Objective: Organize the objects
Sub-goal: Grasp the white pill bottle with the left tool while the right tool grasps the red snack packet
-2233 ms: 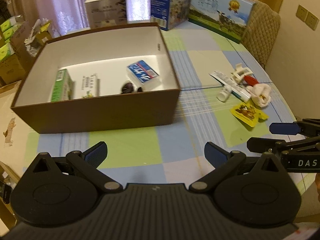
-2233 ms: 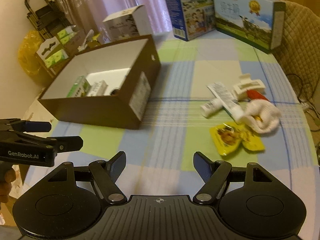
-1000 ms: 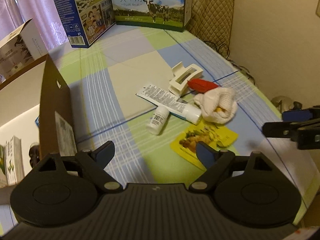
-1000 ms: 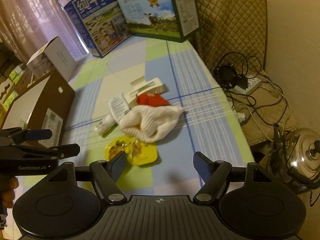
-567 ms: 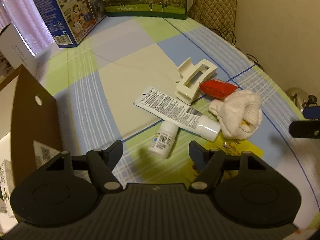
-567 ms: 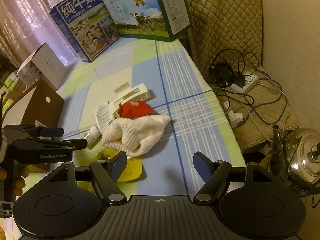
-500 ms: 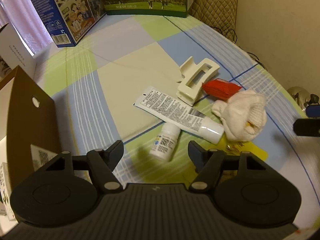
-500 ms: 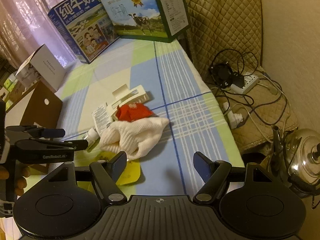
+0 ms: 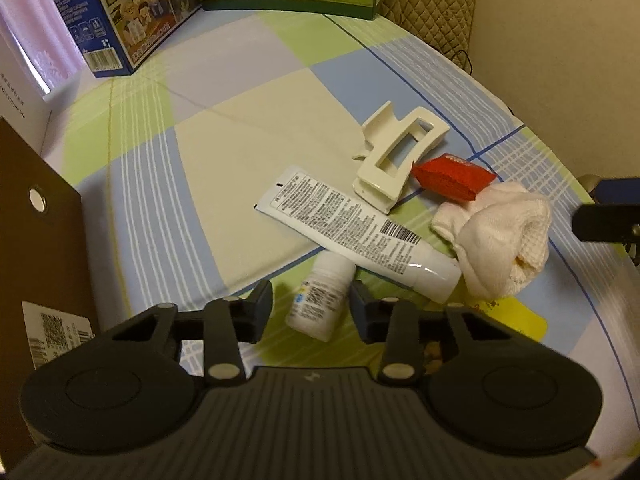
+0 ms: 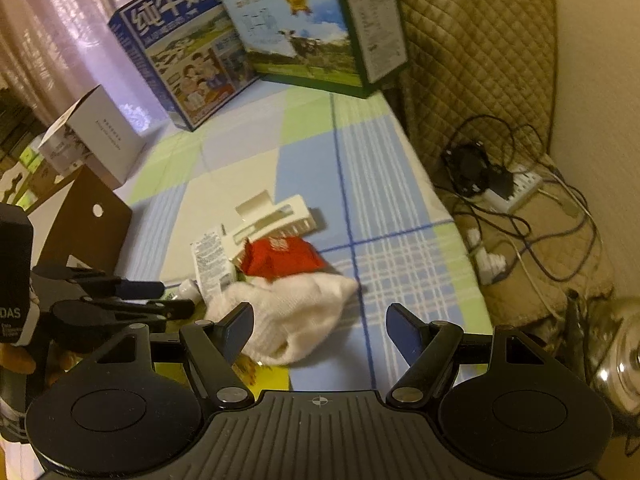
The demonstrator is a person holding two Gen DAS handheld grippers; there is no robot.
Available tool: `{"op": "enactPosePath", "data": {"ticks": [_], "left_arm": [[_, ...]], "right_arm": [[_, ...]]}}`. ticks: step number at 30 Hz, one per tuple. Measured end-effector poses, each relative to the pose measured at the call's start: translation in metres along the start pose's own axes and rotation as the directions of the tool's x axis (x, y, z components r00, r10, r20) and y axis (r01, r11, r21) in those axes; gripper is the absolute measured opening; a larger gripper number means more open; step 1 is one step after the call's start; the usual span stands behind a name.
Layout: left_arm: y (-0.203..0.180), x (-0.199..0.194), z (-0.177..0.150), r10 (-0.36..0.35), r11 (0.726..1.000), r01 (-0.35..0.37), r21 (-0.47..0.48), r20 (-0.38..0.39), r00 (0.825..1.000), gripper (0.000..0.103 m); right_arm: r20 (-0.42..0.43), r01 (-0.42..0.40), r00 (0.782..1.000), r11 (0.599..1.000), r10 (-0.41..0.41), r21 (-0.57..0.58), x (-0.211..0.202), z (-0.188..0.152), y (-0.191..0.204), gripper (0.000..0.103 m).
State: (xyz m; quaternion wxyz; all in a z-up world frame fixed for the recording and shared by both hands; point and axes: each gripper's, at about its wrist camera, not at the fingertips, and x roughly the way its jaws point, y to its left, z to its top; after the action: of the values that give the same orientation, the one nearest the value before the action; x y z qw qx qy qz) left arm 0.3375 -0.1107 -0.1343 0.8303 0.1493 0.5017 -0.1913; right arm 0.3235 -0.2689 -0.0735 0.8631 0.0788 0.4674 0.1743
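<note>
A small white bottle lies on the checked tablecloth between the fingers of my left gripper, which stands open and low around it, with a gap on the left side. Just beyond lie a white tube, a cream hair claw, a red packet, a white sock and a yellow snack packet. My right gripper is open above the sock, holding nothing. Its left finger overlaps the sock's edge.
The brown box stands at the left. Two milk cartons and a white box stand at the table's back. A quilted chair, cables with a power strip and a kettle are off the table's right edge.
My left gripper swung from the box to the pile, dropped to the small bottle and narrowed its jaws around it. My right gripper moved in close over the sock.
</note>
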Motion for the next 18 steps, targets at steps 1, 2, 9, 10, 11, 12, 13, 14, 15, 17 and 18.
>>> {"op": "enactPosePath", "data": {"ticks": [1, 2, 9, 10, 11, 12, 13, 14, 15, 17, 18], "left_arm": [[0.001, 0.001, -0.001, 0.0, 1.0, 0.0, -0.006, -0.001, 1.0, 0.028], [0.002, 0.001, -0.002, 0.001, 1.0, -0.001, -0.016, -0.001, 1.0, 0.028], [0.018, -0.003, -0.011, 0.05, 0.992, -0.05, -0.118, -0.002, 0.999, 0.026], [0.021, -0.004, -0.013, 0.055, 0.99, -0.055, -0.132, -0.006, 0.998, 0.026], [0.023, -0.004, -0.014, 0.06, 0.988, -0.061, -0.143, -0.01, 0.998, 0.026], [0.025, -0.005, -0.015, 0.065, 0.986, -0.066, -0.153, -0.014, 0.998, 0.026], [0.026, -0.005, -0.016, 0.07, 0.984, -0.072, -0.162, -0.019, 0.997, 0.026], [0.027, -0.006, -0.016, 0.076, 0.983, -0.079, -0.168, -0.024, 0.997, 0.026], [0.028, -0.006, -0.016, 0.084, 0.981, -0.088, -0.173, -0.03, 0.996, 0.026], [0.03, -0.006, -0.017, 0.088, 0.978, -0.093, -0.187, -0.034, 0.996, 0.026], [0.03, -0.006, -0.017, 0.087, 0.977, -0.092, -0.193, -0.034, 0.996, 0.026]], "right_arm": [[0.0, -0.006, 1.0, 1.0, 0.006, -0.01, 0.002, 0.002, 0.002, 0.071], [0.0, -0.011, 1.0, 1.0, 0.011, -0.018, 0.005, 0.004, 0.003, 0.071], [-0.013, -0.042, 0.999, 0.995, 0.041, -0.093, 0.027, 0.018, 0.016, 0.071], [-0.016, -0.046, 0.999, 0.993, 0.044, -0.106, 0.031, 0.02, 0.018, 0.071], [-0.019, -0.049, 0.999, 0.992, 0.047, -0.12, 0.035, 0.022, 0.021, 0.071], [-0.022, -0.049, 0.999, 0.99, 0.047, -0.132, 0.039, 0.024, 0.023, 0.071], [-0.025, -0.048, 0.999, 0.988, 0.045, -0.144, 0.044, 0.026, 0.026, 0.071], [-0.026, -0.047, 0.999, 0.987, 0.044, -0.154, 0.048, 0.027, 0.028, 0.071], [-0.028, -0.046, 0.999, 0.985, 0.042, -0.167, 0.053, 0.028, 0.03, 0.071], [-0.035, -0.035, 0.999, 0.979, 0.029, -0.199, 0.064, 0.029, 0.035, 0.071], [-0.035, -0.028, 0.999, 0.976, 0.021, -0.218, 0.068, 0.029, 0.038, 0.071]]}}
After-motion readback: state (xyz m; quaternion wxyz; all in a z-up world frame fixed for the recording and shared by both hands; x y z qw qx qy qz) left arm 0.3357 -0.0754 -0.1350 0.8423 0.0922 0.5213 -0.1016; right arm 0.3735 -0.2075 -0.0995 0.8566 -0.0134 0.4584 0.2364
